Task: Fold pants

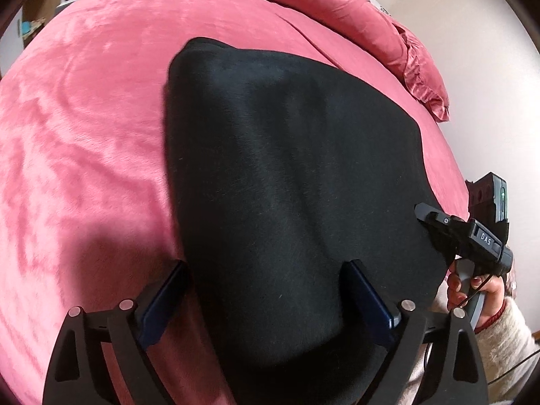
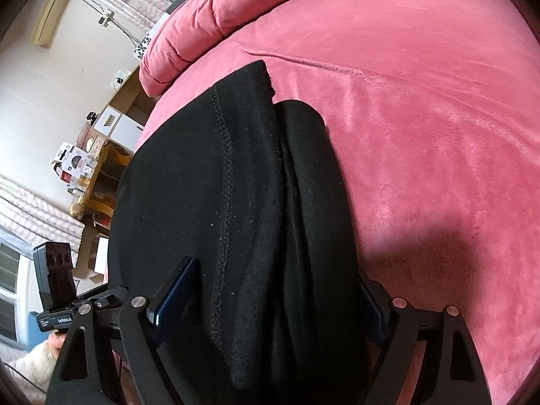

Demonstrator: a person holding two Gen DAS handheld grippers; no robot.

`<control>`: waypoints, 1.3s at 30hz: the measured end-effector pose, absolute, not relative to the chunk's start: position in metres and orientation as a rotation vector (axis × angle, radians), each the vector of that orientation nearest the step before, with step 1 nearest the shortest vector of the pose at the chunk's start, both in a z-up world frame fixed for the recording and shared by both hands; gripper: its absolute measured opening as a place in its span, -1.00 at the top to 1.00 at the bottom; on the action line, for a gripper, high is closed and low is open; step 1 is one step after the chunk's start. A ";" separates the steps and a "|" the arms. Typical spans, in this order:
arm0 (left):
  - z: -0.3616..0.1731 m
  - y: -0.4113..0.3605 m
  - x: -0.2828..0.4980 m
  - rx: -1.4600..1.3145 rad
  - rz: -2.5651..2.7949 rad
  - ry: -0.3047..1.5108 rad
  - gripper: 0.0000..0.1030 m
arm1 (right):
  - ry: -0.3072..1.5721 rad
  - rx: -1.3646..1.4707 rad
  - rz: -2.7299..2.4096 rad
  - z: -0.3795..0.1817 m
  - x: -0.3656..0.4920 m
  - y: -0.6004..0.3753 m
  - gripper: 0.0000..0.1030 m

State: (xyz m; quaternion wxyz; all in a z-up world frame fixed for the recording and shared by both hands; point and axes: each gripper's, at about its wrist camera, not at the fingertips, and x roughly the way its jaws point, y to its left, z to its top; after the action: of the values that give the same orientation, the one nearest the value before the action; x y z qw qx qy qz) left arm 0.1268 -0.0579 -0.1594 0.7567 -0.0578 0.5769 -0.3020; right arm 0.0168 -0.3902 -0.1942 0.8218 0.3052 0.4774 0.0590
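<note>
Both the left gripper (image 1: 270, 290) and right gripper (image 2: 276, 290) are standing released, straddling the black pants (image 1: 287, 168); the person should be smoothing the fold toward twelve o'clock on the pink bedspread (image 1: 84, 135).

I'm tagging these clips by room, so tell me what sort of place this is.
Most likely a bedroom: black pants lie on a bed's pink plush blanket, a pink pillow sits at its head, and a cluttered wooden shelf stands alongside.
</note>
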 end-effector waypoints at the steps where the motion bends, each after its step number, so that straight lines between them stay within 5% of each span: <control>1: -0.160 -0.061 0.127 -0.122 -0.664 1.256 -0.86 | 1.015 0.650 0.125 -0.195 0.018 -0.391 -0.67; 6: -0.157 -0.075 0.124 -0.069 -0.686 1.244 -0.84 | 1.009 0.630 0.101 -0.194 0.011 -0.387 -0.66; 12: -0.150 -0.083 0.120 -0.054 -0.681 1.233 -0.64 | 0.981 0.585 0.074 -0.185 0.004 -0.376 -0.39; 22: -0.132 -0.092 0.107 0.016 -0.660 1.164 -0.12 | 0.923 0.521 0.031 -0.162 -0.011 -0.357 -0.03; 29: -0.117 -0.090 0.095 0.064 -0.641 1.099 0.11 | 0.888 0.498 0.041 -0.145 -0.017 -0.348 0.04; 39: -0.105 -0.067 0.094 0.062 -0.564 1.051 0.18 | 0.886 0.504 0.105 -0.140 0.000 -0.318 0.05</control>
State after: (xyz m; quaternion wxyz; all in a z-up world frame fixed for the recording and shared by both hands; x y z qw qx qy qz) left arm 0.0935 -0.0675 -0.1052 0.8269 0.0294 0.4950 -0.2654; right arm -0.0002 -0.3178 -0.1401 0.8716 0.2411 0.4239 0.0502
